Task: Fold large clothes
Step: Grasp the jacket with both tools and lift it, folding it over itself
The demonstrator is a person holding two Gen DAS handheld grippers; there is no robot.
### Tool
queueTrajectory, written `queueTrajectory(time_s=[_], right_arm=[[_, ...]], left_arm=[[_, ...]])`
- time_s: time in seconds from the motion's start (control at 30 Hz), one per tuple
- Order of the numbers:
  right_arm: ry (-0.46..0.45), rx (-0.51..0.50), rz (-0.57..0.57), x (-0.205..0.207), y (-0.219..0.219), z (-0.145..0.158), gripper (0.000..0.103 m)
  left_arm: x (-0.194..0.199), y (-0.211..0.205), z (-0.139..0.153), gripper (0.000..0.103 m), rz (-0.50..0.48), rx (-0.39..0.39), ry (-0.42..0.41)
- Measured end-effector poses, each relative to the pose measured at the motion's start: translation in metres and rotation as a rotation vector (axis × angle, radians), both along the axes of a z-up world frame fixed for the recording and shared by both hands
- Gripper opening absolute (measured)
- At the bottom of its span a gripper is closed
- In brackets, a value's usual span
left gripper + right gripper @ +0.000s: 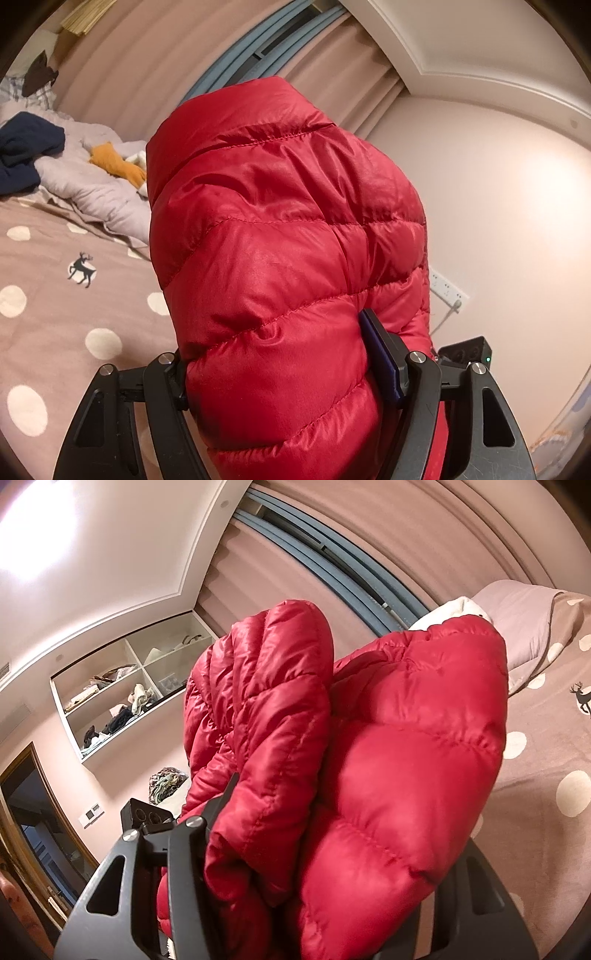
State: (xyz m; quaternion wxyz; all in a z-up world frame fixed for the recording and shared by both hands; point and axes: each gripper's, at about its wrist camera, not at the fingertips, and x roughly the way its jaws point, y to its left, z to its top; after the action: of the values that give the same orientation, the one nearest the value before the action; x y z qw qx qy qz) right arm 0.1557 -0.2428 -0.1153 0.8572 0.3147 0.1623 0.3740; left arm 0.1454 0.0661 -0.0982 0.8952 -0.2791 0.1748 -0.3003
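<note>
1. Gripping a thick bunch of the red jacket, the left gripper has its fingers clamped on the padded fabric, which bulges up and forward between them and fills the middle of the left wrist view.
2. Filling the right gripper too, the jacket sits between its fingers in two puffy folds; only the left finger shows, pressed against the cloth, and the other is hidden behind the fabric, so a firm clamp there I cannot tell for sure.
3. Both bunches are held up in the air, above the bed.
4. Beyond the jacket, the bed carries a brown cover with pale dots and a deer print.
5. Farther along the bed lie a grey quilt, a dark blue garment and an orange cloth.
6. Pink curtains hang behind the bed, with a blue window frame showing in the gap.
7. In the right wrist view, a wall shelf holds folded clothes, and a doorway stands at the lower left.
</note>
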Motion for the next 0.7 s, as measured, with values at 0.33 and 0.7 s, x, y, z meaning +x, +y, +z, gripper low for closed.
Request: queueTrajectory(time_s=[0.33, 0.7], right_arm=[[-0.043, -0.014, 0.017, 0.009, 0.004, 0.016, 0.055], [-0.063, -0.023, 0.03, 0.029, 0.015, 0.015, 0.057]], left_arm=[[-0.002, 0.008, 0.025, 0.072, 0.041, 0.003, -0.072], [0.016, 0.022, 0.022, 0.072, 0.055, -0.02, -0.094]])
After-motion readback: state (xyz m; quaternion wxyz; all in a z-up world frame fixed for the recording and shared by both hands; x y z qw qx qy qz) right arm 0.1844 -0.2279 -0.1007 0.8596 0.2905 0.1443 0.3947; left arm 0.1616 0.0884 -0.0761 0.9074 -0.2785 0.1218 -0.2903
